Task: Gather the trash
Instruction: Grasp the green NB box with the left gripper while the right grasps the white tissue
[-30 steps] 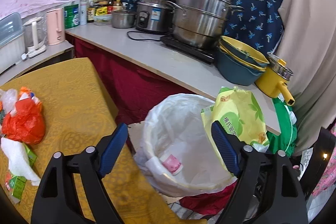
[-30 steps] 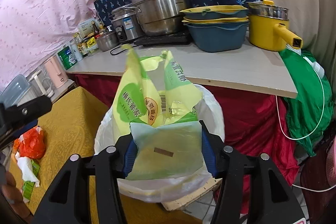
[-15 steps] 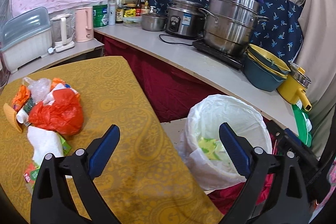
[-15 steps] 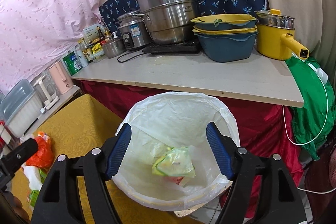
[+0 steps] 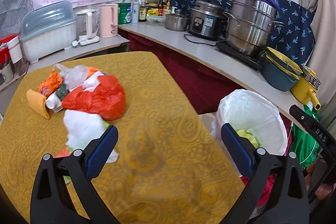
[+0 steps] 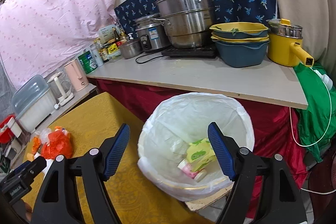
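While over bin (image 6: 241,117) | right gripper (image 6: 168,138) agape, empty | left gripper (image 5: 169,138) agape, empty

One white-lined round trash bin (image 6: 195,140) holds one green-and-yellow plastic packet (image 6: 198,153) and one pink paper cup (image 6: 190,170). One crumpled orange plastic bag (image 5: 96,98), one white crumpled tissue wad (image 5: 83,129) and one yellow knitted pouch (image 5: 37,103) lie on the worktop (image 5: 157,140).

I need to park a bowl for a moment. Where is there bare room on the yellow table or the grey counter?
The yellow table is bare between the orange bag and its edge by the lined bin. The grey counter is bare along its front edge, ahead of the blue basins. It is crowded at the table's trash pile and along the counter's back row of pots.
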A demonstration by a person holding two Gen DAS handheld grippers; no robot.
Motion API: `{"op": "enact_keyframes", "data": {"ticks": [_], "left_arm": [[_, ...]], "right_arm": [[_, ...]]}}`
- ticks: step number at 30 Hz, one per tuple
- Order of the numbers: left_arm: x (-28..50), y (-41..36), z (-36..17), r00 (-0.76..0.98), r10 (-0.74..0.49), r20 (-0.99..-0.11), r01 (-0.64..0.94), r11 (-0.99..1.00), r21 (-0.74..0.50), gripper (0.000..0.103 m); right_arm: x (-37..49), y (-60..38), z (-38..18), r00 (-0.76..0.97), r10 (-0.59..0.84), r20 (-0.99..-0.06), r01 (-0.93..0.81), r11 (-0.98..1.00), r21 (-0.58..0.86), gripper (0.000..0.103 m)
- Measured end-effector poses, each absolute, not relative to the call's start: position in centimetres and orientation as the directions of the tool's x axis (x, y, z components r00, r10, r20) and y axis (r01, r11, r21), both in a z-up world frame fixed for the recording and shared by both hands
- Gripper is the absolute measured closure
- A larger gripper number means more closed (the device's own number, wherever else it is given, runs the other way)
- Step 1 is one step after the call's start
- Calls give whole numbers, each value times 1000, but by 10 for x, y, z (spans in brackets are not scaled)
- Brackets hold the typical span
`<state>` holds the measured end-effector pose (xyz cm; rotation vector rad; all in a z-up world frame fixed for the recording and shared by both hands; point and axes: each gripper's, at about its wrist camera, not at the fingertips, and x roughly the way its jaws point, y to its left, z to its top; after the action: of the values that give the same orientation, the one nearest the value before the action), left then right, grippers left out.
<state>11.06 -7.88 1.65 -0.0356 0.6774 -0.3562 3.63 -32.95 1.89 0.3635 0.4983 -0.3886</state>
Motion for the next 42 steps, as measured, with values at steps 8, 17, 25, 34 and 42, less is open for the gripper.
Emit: {"op": "enact_keyframes", "data": {"ticks": [8,17,25,34,42], "left_arm": [[102,-31,8,734,-280,-619,250,958,-136,9],[101,16,-8,741,-209,-638,179,977,-112,9],[109,49,-31,718,-173,-674,150,984,-93,9],[128,79,-57,678,-165,-717,172,983,-64,9],[153,87,-82,605,-237,-760,249,963,-103,9]], "right_arm": [[40,-283,24,827,-206,-522,366,904,222,29],[49,-236,21,831,-128,-542,282,936,212,29],[65,-194,11,816,-61,-574,211,957,198,29],[91,-150,-10,778,5,-628,142,972,185,29],[118,-111,-29,740,68,-670,75,980,183,29]]}}
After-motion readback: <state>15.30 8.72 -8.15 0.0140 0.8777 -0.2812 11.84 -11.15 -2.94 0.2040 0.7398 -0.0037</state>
